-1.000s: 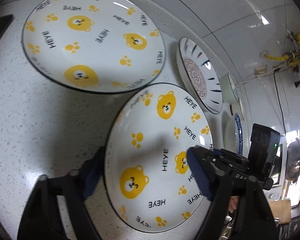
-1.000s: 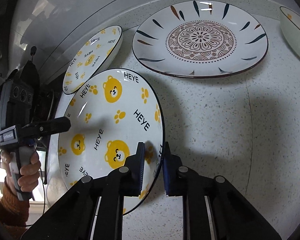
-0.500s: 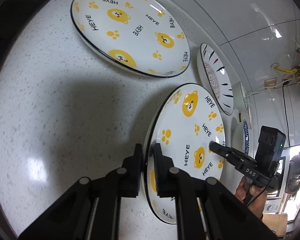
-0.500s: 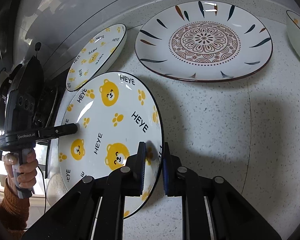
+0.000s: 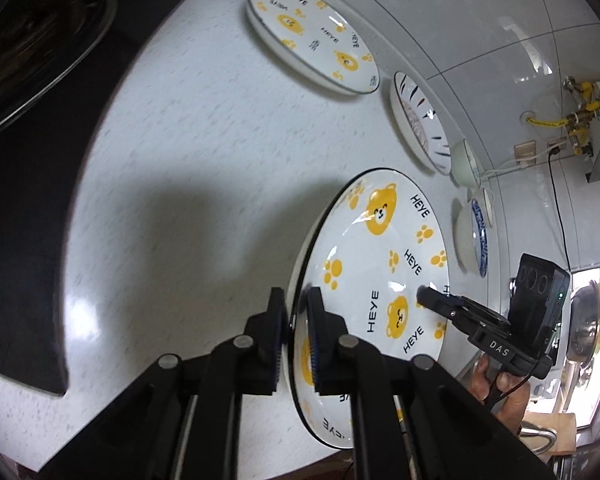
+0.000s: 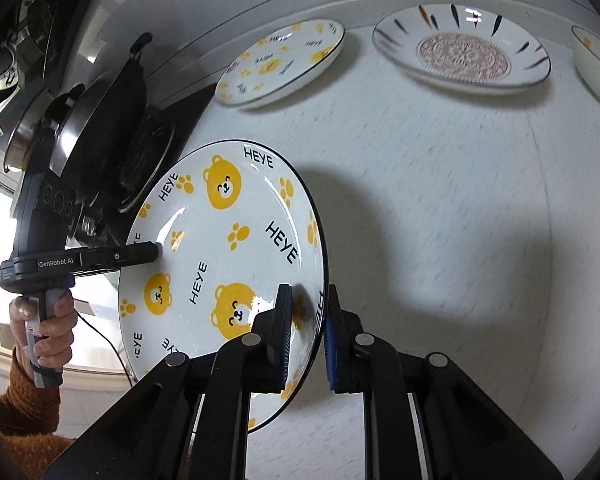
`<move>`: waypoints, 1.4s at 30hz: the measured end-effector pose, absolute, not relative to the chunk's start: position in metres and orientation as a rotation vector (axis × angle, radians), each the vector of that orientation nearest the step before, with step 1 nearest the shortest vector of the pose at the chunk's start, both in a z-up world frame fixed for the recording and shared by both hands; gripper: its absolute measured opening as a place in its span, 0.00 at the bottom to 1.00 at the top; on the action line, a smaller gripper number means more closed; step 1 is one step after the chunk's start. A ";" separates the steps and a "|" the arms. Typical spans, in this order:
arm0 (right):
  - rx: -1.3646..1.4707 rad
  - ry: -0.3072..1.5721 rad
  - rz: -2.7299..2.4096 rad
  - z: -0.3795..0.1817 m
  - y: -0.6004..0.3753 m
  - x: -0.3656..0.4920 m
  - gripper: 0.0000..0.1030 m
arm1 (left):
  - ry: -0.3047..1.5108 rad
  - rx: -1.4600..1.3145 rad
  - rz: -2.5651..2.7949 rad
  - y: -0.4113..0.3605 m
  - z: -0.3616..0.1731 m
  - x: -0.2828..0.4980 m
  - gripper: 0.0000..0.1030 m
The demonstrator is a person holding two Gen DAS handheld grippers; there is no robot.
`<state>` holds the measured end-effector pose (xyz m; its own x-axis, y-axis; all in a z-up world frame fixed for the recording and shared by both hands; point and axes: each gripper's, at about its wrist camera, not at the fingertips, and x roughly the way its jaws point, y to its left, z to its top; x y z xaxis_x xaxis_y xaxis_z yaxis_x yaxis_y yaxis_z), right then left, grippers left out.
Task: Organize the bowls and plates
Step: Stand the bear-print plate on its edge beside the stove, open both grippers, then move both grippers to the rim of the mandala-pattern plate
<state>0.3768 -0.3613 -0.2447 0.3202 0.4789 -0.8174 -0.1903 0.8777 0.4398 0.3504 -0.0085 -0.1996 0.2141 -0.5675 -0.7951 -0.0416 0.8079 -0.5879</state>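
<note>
A white bear-print plate [image 5: 384,264] [image 6: 228,264] is held off the speckled counter [image 5: 204,152] by both grippers. My left gripper [image 5: 296,320] is shut on its left rim. My right gripper [image 6: 306,328] still straddles the opposite rim, with its jaws a little apart. Each gripper shows in the other's view, the right [image 5: 496,336] and the left [image 6: 80,260]. A second bear-print plate [image 5: 312,36] [image 6: 280,62] lies on the counter by the back wall. A plate with a mandala pattern [image 5: 422,120] [image 6: 460,50] lies to its right.
A black cooktop [image 5: 40,120] with a pan [image 6: 96,112] sits at the counter's left end. A pale bowl [image 5: 466,164] [image 6: 596,64] and a blue-patterned bowl [image 5: 474,240] stand beyond the mandala plate. The tiled wall [image 5: 460,20] runs behind the plates.
My left gripper closed on the plate's left rim. The plate has been lifted and drawn back from the wall. My right jaws have eased slightly apart.
</note>
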 end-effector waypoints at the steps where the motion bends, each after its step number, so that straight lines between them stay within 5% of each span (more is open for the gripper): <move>1: 0.288 1.175 0.444 -0.248 -0.356 0.373 0.13 | 1.324 -0.553 -0.395 -0.005 -0.202 0.345 0.10; 28: 0.278 1.234 0.397 -0.274 -0.285 0.349 0.14 | 1.297 -0.479 -0.395 0.048 -0.229 0.325 0.14; 31: 0.299 1.218 0.403 -0.273 -0.289 0.348 0.17 | 1.263 -0.506 -0.380 0.053 -0.226 0.322 0.30; 33: 0.309 1.200 0.403 -0.269 -0.295 0.348 0.26 | 1.224 -0.504 -0.345 0.059 -0.218 0.319 0.64; 35: 0.310 1.175 0.417 -0.262 -0.302 0.349 0.35 | 1.190 -0.489 -0.324 0.064 -0.209 0.317 0.78; 42: 0.297 1.082 0.421 -0.229 -0.355 0.357 0.49 | 1.135 -0.422 -0.271 0.039 -0.160 0.320 0.80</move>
<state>0.3574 -0.3555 -0.2295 0.4032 0.4695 -0.7855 -0.1848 0.8824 0.4326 0.3203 0.0395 -0.1603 0.4018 -0.4173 -0.8151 -0.0038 0.8893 -0.4572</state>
